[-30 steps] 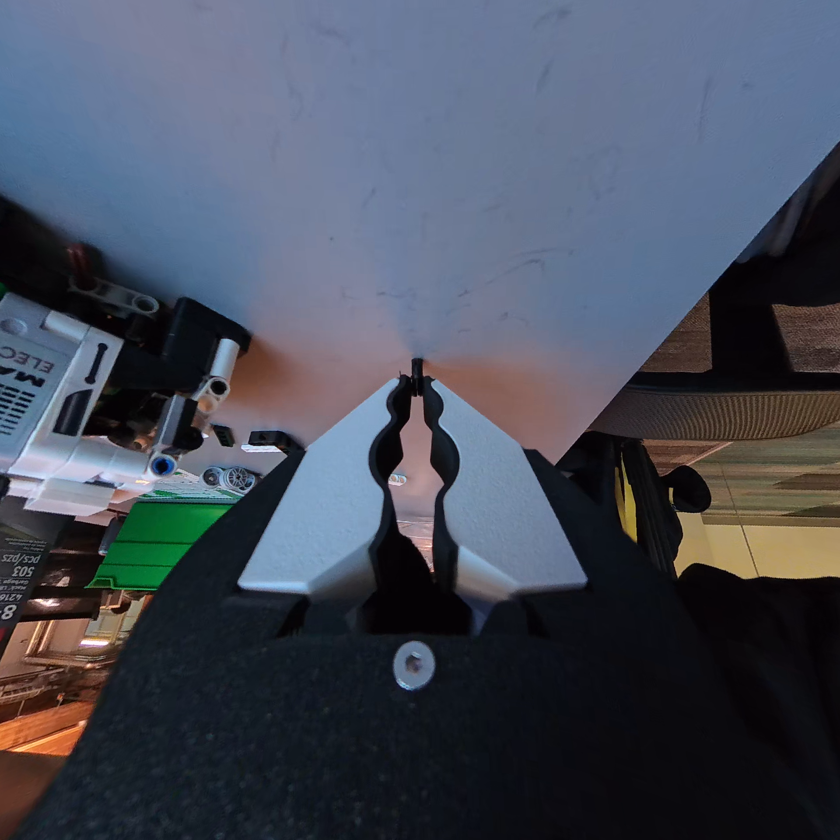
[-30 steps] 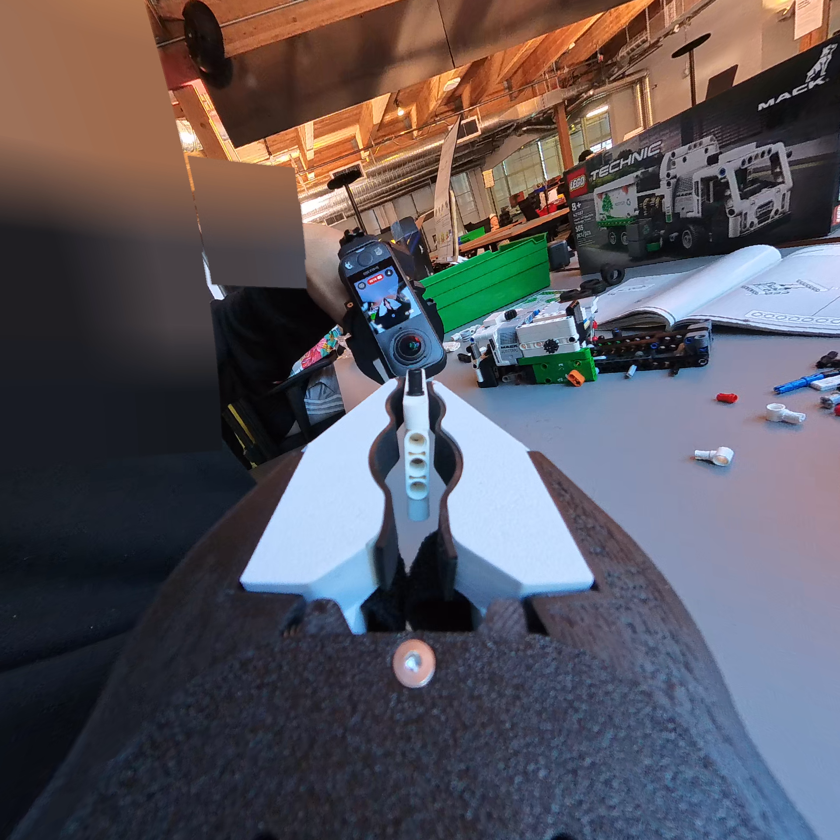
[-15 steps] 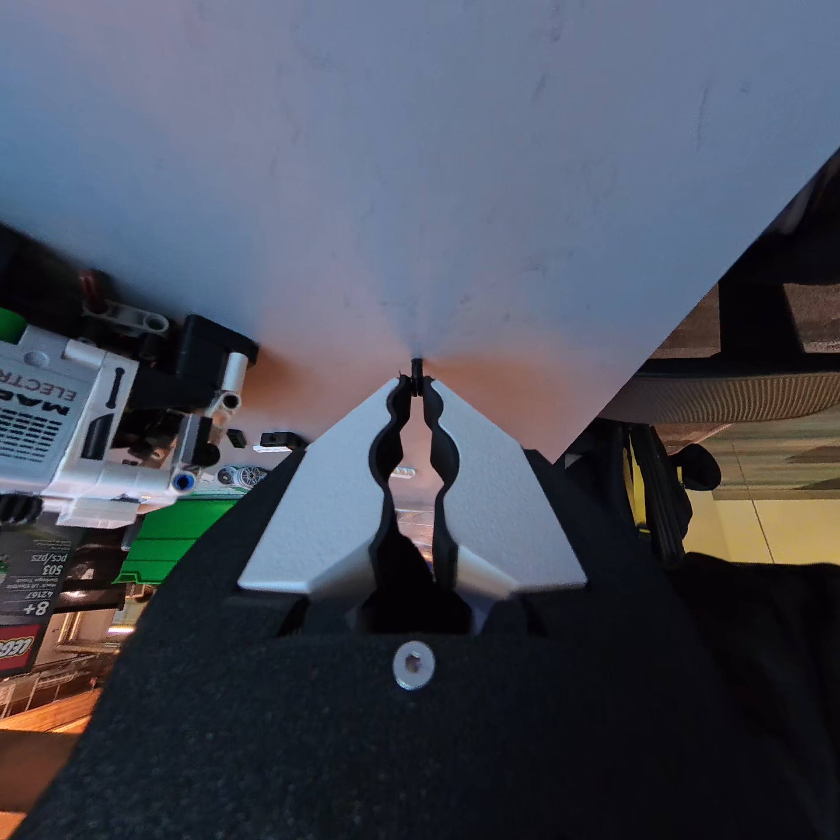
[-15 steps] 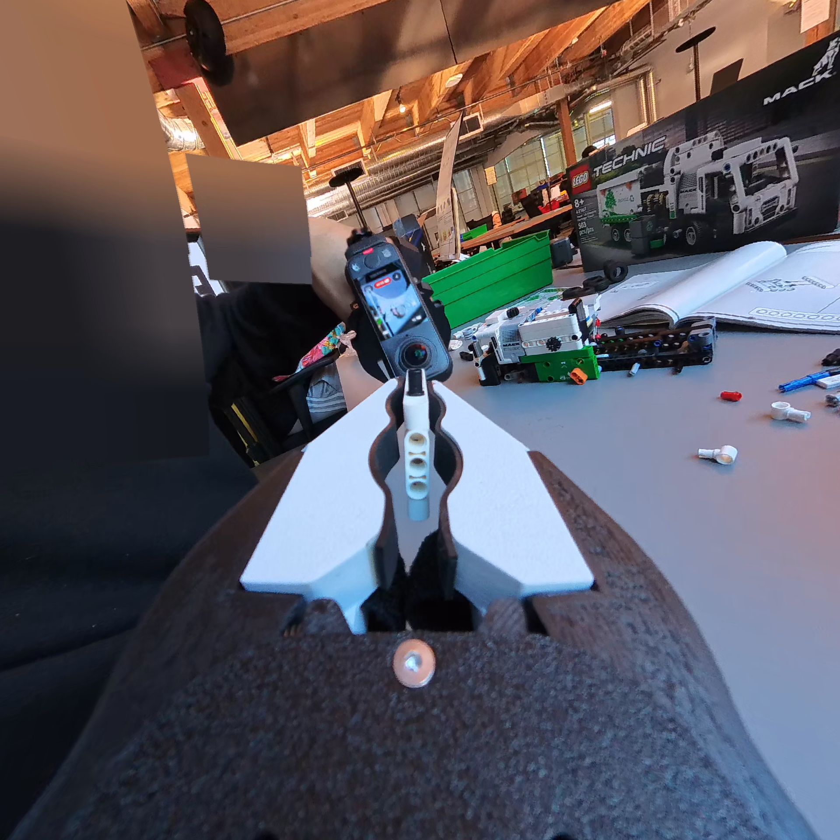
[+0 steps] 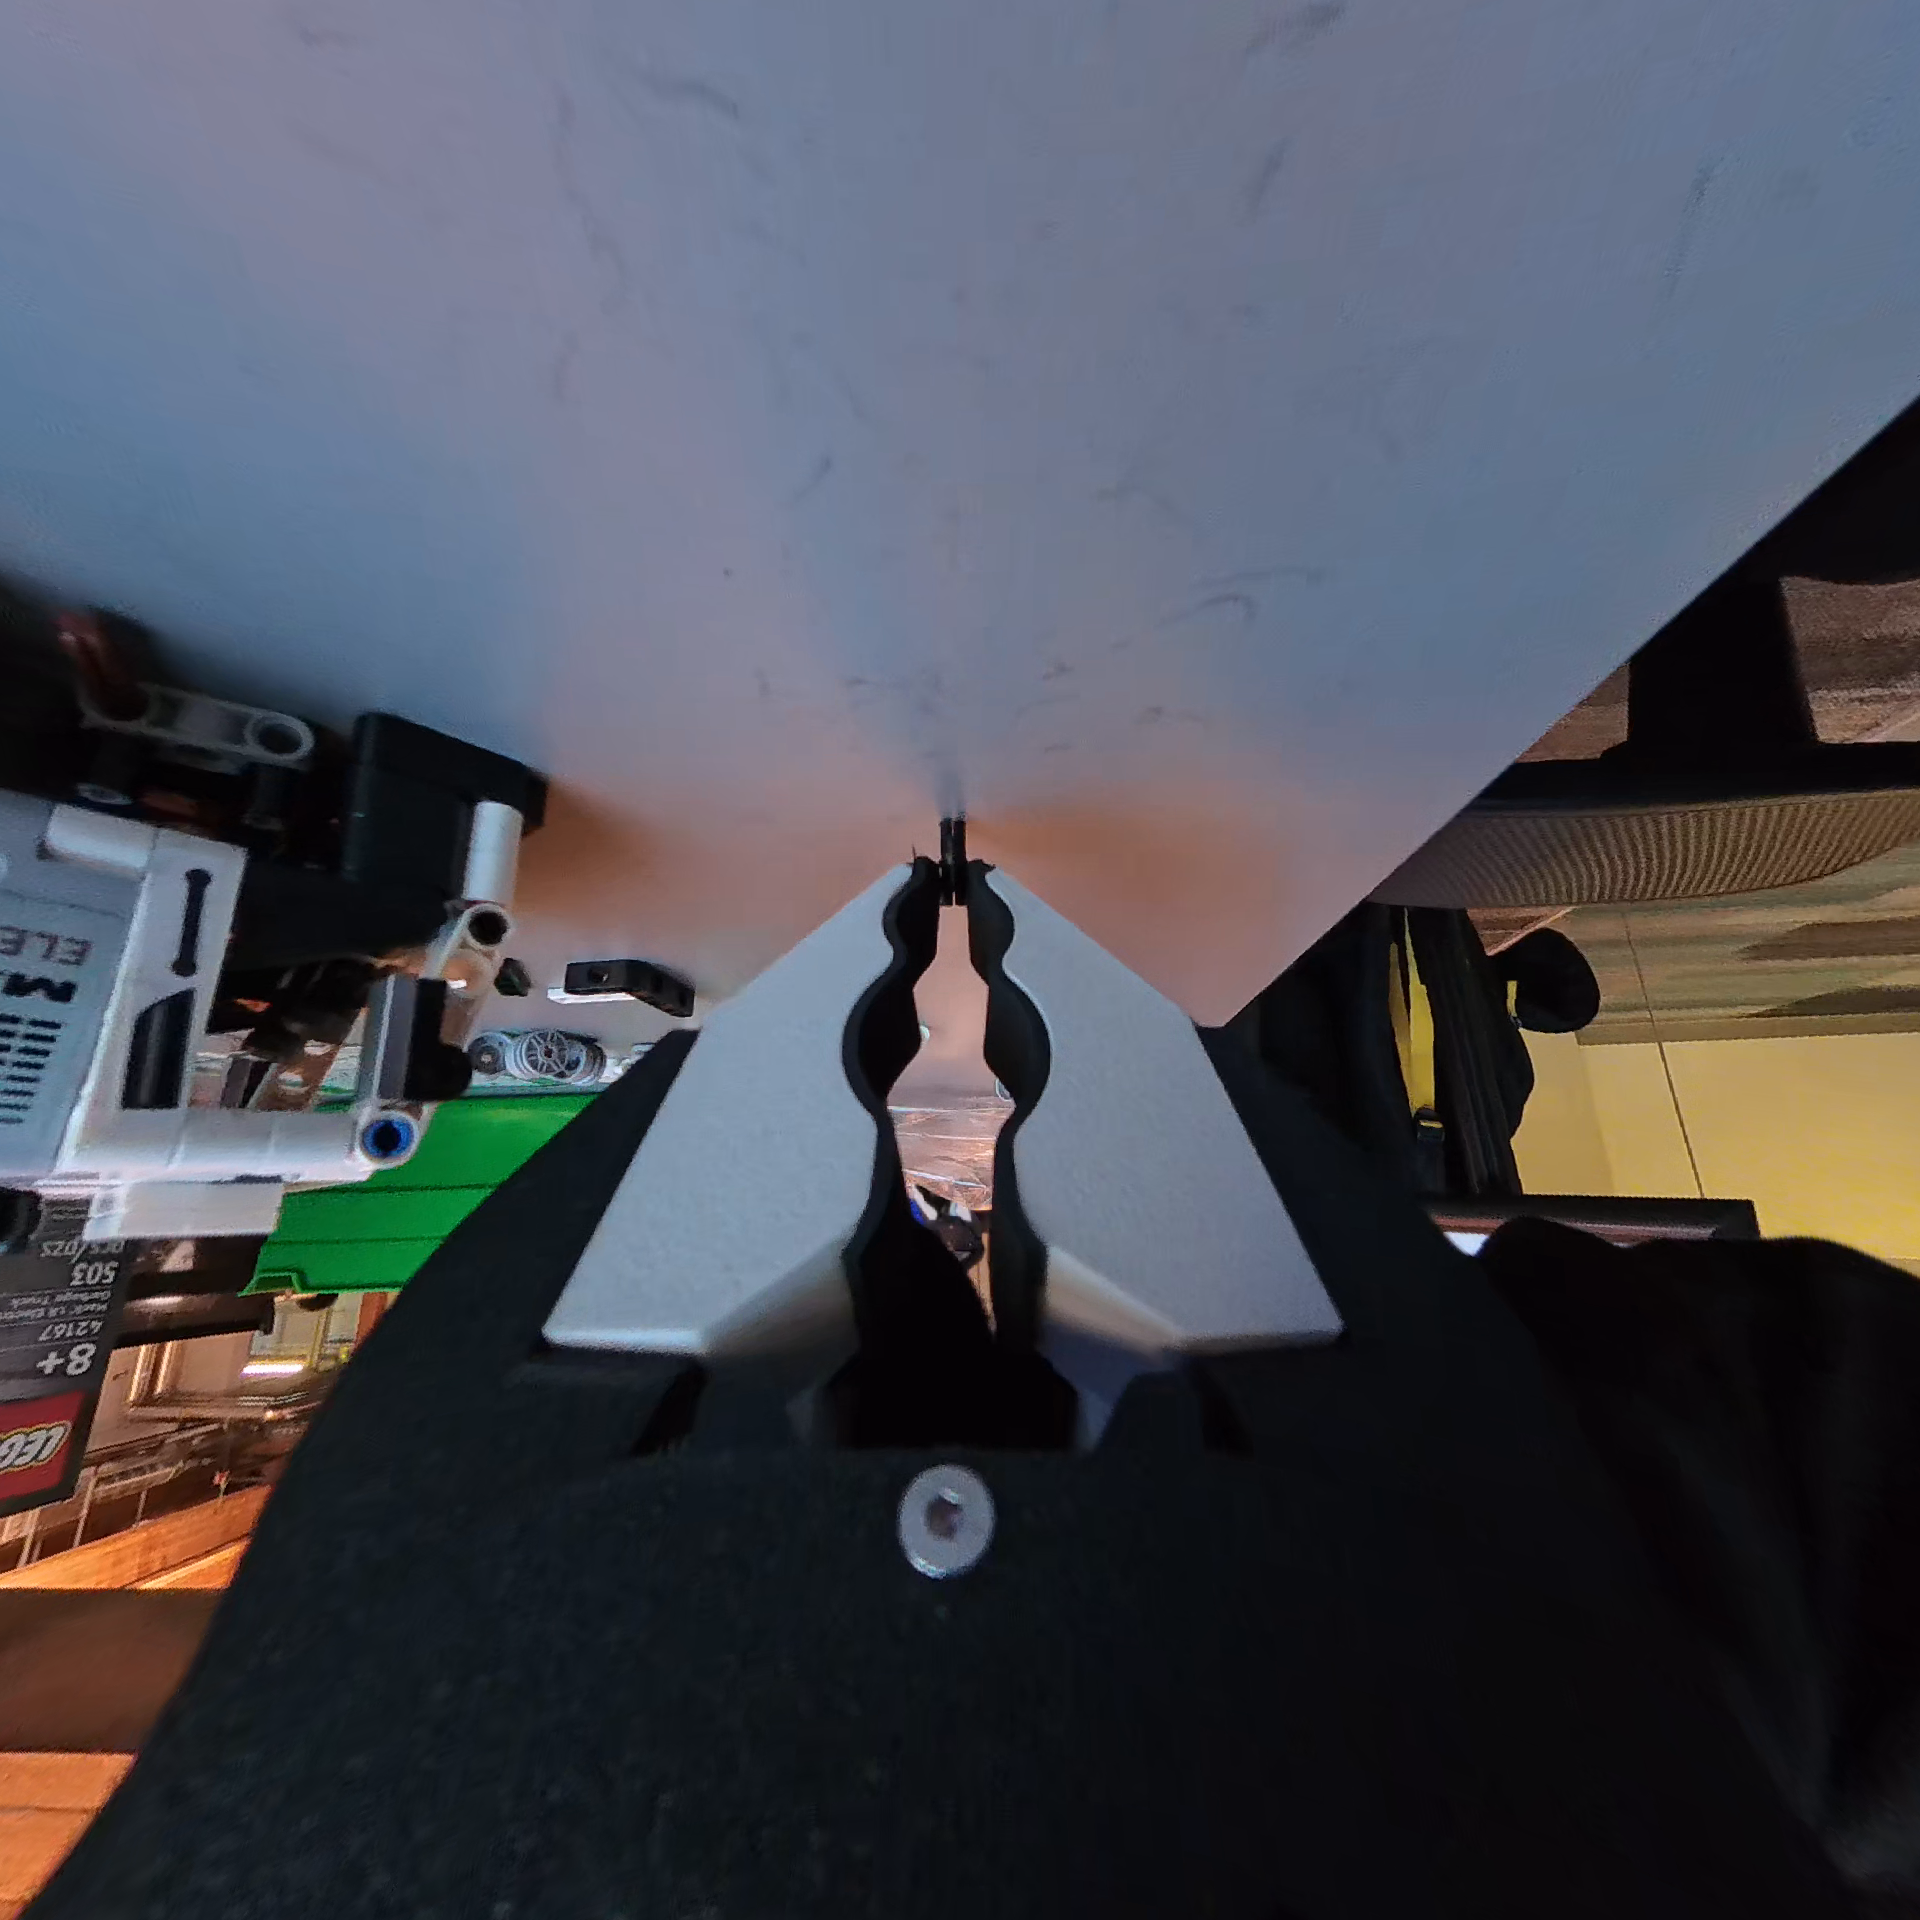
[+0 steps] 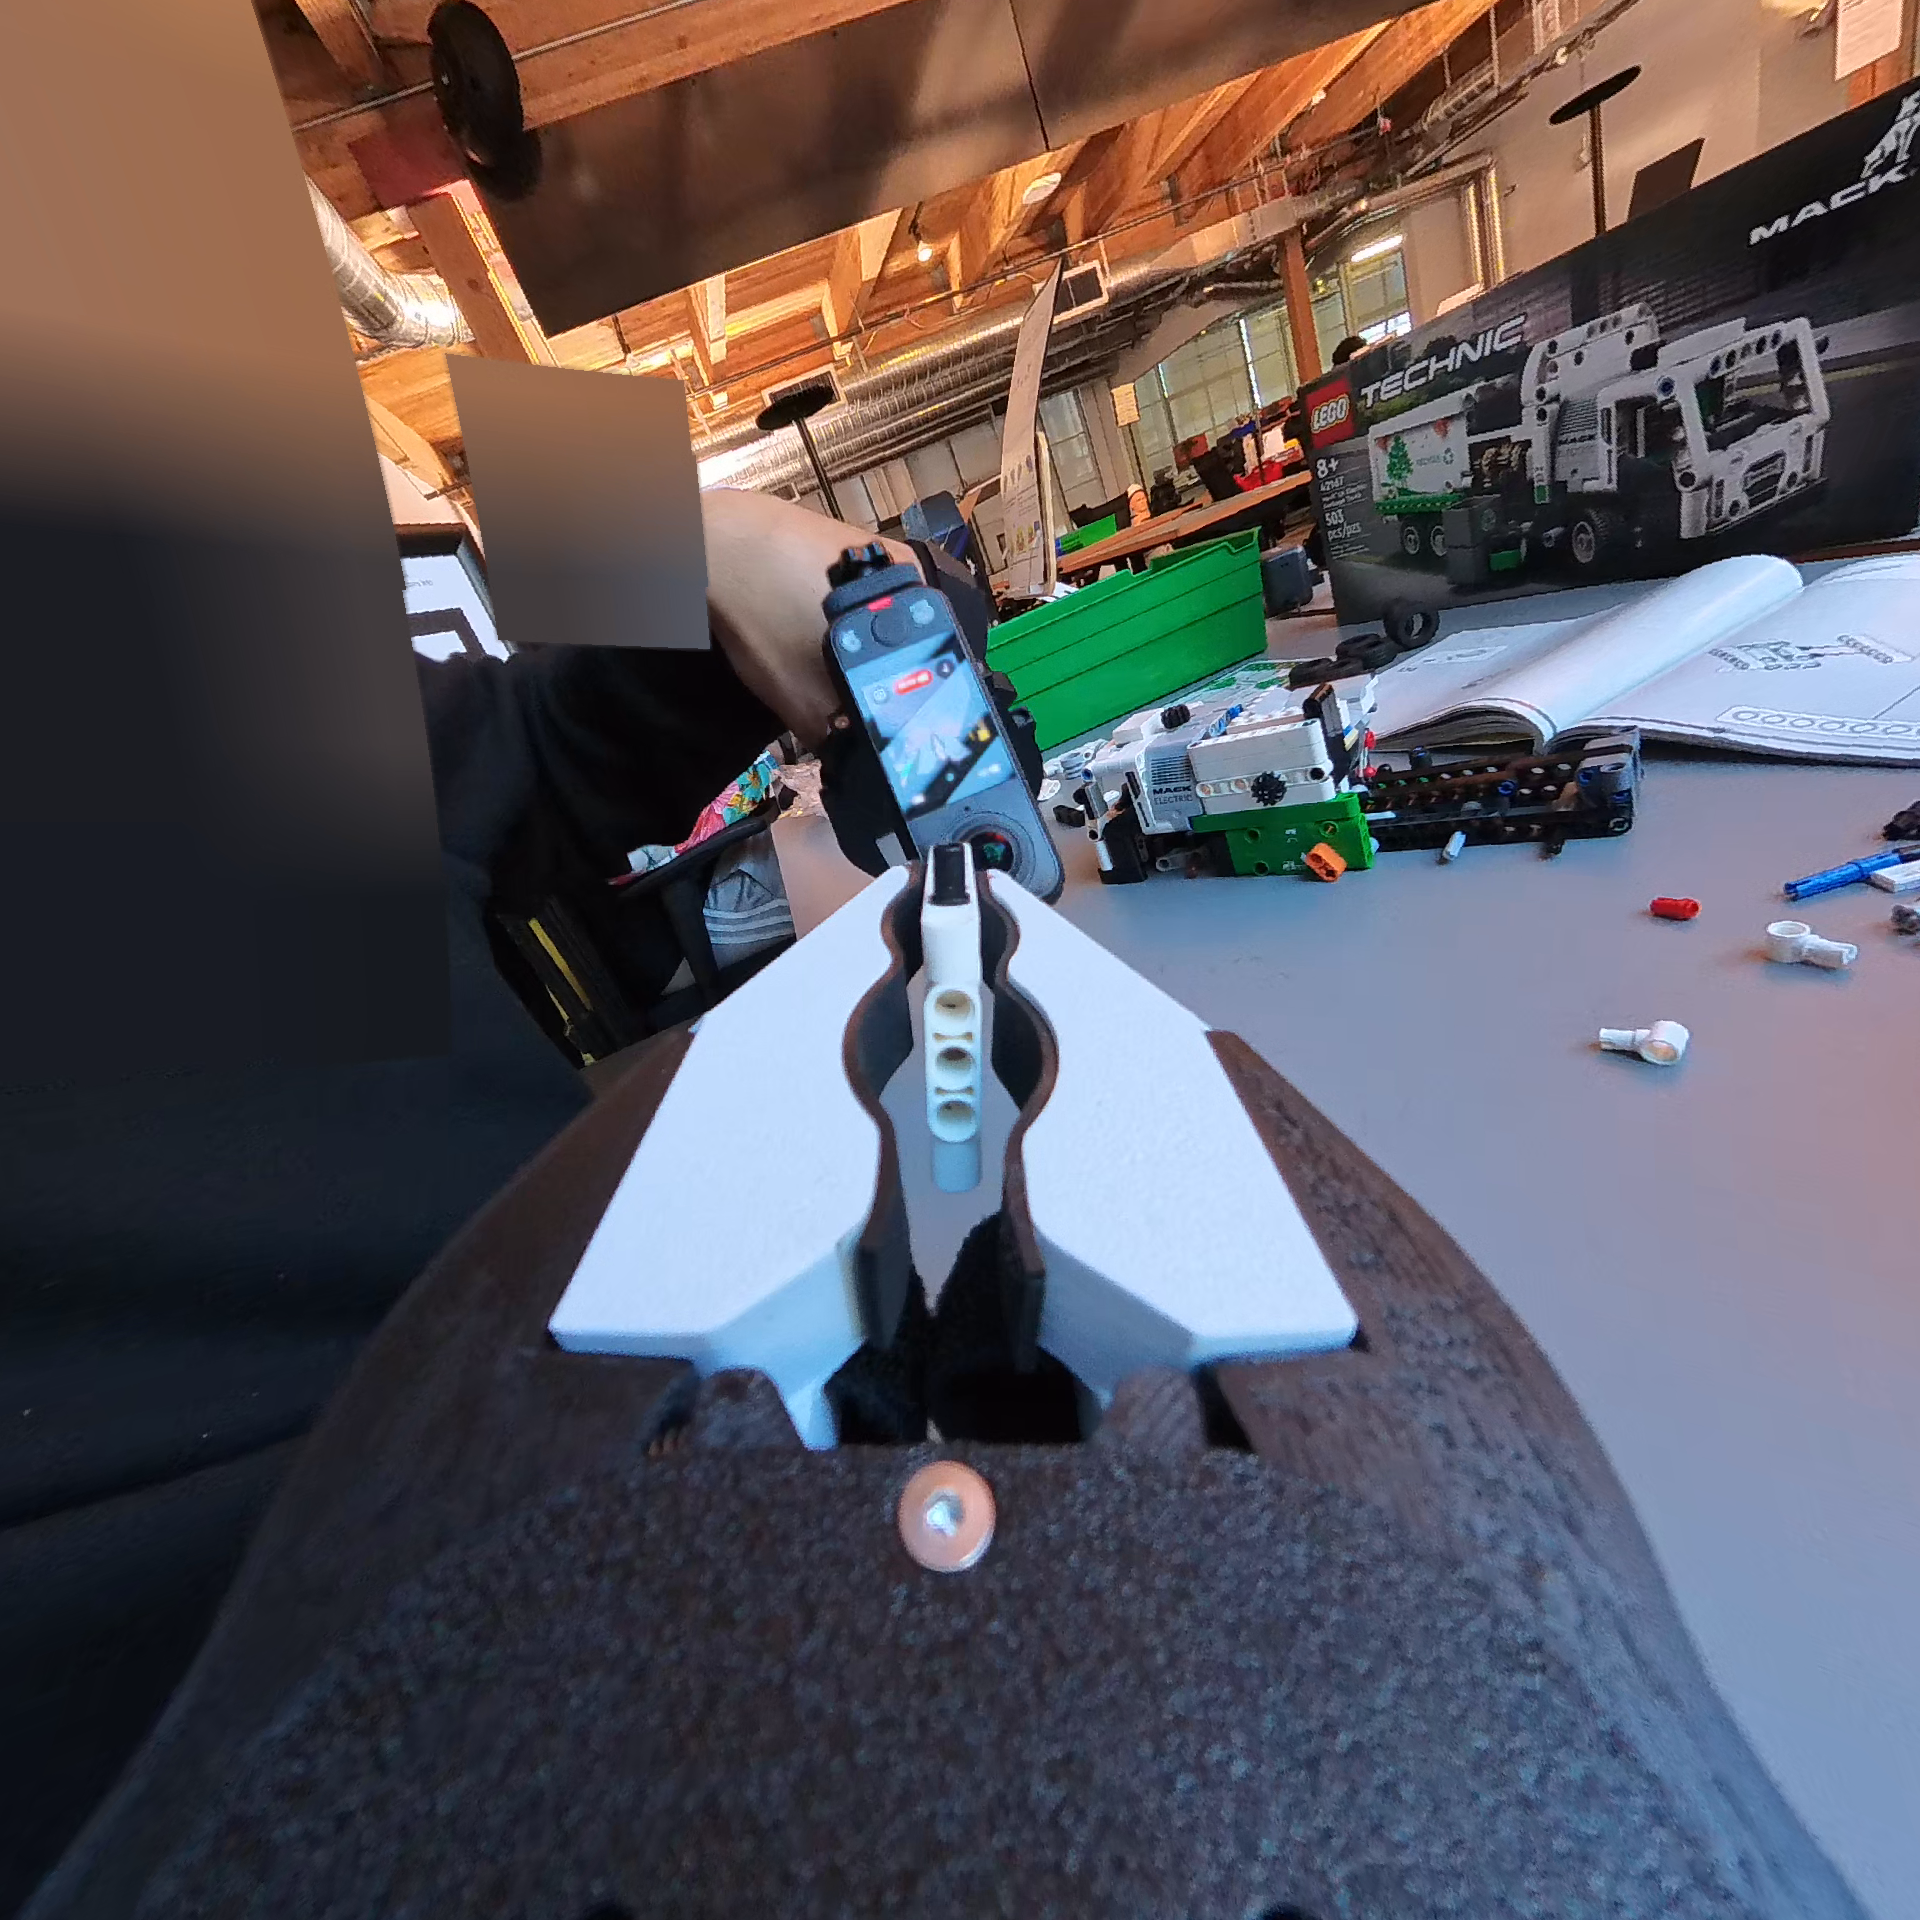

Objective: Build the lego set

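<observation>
Truck model (image 6: 1236, 790), booklet (image 6: 1662, 665), loose pins (image 6: 1647, 1039) clutter grey table (image 6: 1558, 1195) beside right claw (image 6: 951, 883).

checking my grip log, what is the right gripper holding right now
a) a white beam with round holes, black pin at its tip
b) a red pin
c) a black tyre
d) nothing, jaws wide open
a: in the right wrist view the right gripper is shut on a white beam with round holes and a black pin at its tip, while the red pin lies on the table.
</observation>
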